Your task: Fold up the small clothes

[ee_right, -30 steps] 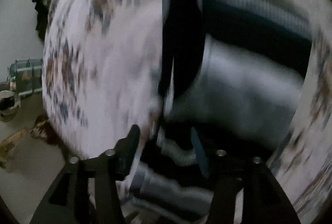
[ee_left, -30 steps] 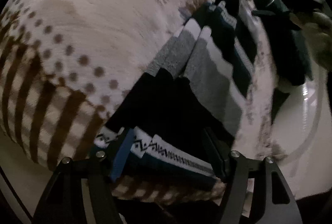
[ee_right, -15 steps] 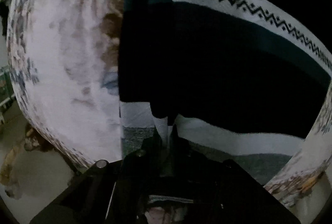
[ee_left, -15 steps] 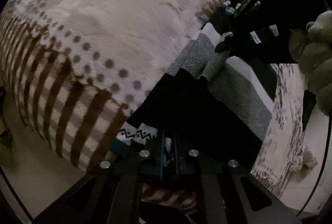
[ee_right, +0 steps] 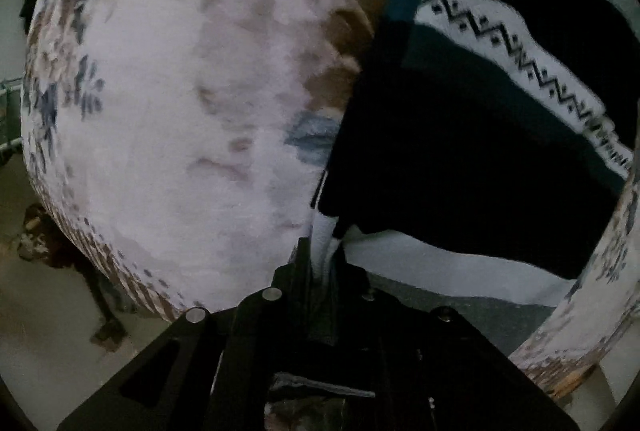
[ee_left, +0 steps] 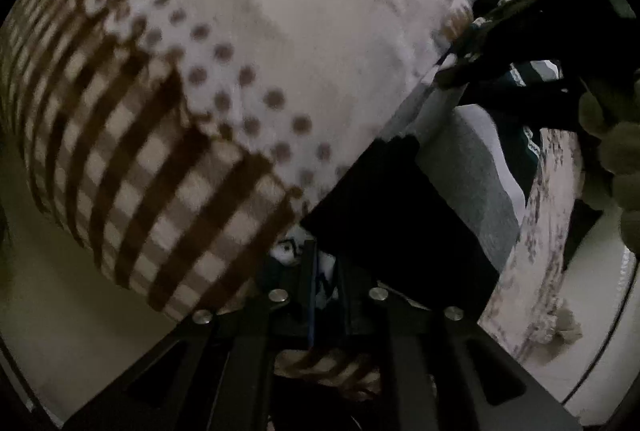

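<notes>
A knitted sweater [ee_left: 400, 223] in black, teal, grey and white bands lies on a pale patterned blanket [ee_left: 280, 31]. My left gripper [ee_left: 325, 263] pinches the sweater's zigzag-patterned hem at the blanket's near edge; its jaws are opening slightly with the cloth still between the pads. In the right wrist view the sweater [ee_right: 460, 151] spreads to the right. My right gripper [ee_right: 322, 251] grips a fold of its white band, jaws likewise easing open on the cloth. The right gripper [ee_left: 452, 71] also shows in the left wrist view at the sweater's far end, held by a gloved hand [ee_left: 616, 151].
The blanket [ee_right: 180, 111] drapes over a raised surface whose edges drop to a light floor [ee_left: 40, 291]. A dark crumpled object [ee_right: 40, 231] lies on the floor at left, and a wire rack [ee_right: 10, 119] stands at the far left edge.
Both grippers went from open to closed on the sweater. The right one came down onto the white band. The black part now lies over more of the grey bands.
</notes>
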`<action>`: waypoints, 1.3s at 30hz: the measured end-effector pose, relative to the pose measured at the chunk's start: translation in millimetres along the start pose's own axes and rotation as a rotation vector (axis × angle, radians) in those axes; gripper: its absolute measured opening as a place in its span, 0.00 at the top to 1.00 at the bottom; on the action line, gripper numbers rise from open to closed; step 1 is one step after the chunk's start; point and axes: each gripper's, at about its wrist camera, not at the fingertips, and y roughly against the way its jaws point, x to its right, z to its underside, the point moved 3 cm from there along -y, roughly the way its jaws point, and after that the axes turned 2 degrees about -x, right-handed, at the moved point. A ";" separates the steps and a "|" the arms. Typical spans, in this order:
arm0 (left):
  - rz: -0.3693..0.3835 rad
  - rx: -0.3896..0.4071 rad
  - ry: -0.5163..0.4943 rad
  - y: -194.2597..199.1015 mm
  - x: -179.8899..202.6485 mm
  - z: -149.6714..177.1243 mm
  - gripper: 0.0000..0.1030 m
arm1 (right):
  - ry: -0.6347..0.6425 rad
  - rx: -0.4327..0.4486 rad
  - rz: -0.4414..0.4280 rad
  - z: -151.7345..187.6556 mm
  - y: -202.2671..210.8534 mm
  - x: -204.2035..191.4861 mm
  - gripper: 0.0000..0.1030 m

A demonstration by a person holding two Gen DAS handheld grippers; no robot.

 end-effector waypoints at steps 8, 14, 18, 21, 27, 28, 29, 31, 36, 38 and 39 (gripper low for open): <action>0.025 -0.049 0.047 27.2 -21.7 -1.4 0.58 | -0.064 0.017 -0.243 48.1 48.2 82.2 0.38; 0.045 0.013 -0.040 58.4 24.1 -60.2 0.55 | -0.245 0.114 -0.259 66.8 70.3 197.4 0.38; 0.092 0.059 -0.138 58.0 91.9 -128.0 0.36 | -0.346 0.203 -0.321 38.0 89.6 256.8 0.38; 0.141 0.086 -0.202 43.4 147.0 -182.0 0.36 | -0.383 0.287 -0.365 2.6 110.5 292.4 0.38; 0.223 0.102 -0.293 -7.5 246.0 -300.7 0.36 | -0.448 0.460 -0.445 -82.1 163.4 329.0 0.38; 0.213 0.101 -0.302 -15.4 256.8 -314.9 0.36 | -0.457 0.497 -0.461 -100.5 175.8 334.5 0.37; 0.217 0.094 -0.319 -25.6 269.7 -332.2 0.36 | -0.462 0.516 -0.469 -113.4 183.3 337.5 0.36; 0.198 0.075 -0.342 -47.1 290.4 -356.3 0.36 | -0.463 0.548 -0.481 -138.9 197.0 343.0 0.36; 0.098 0.061 -0.494 -85.3 334.7 -382.4 0.91 | -0.448 0.571 -0.440 -200.5 211.7 352.0 0.36; 0.060 0.092 -0.549 -84.1 341.0 -379.1 0.93 | -0.433 0.558 -0.412 -223.9 207.2 352.2 0.36; 0.086 0.118 -0.552 -77.0 340.7 -378.1 0.93 | -0.426 0.553 -0.403 -230.0 205.8 351.8 0.36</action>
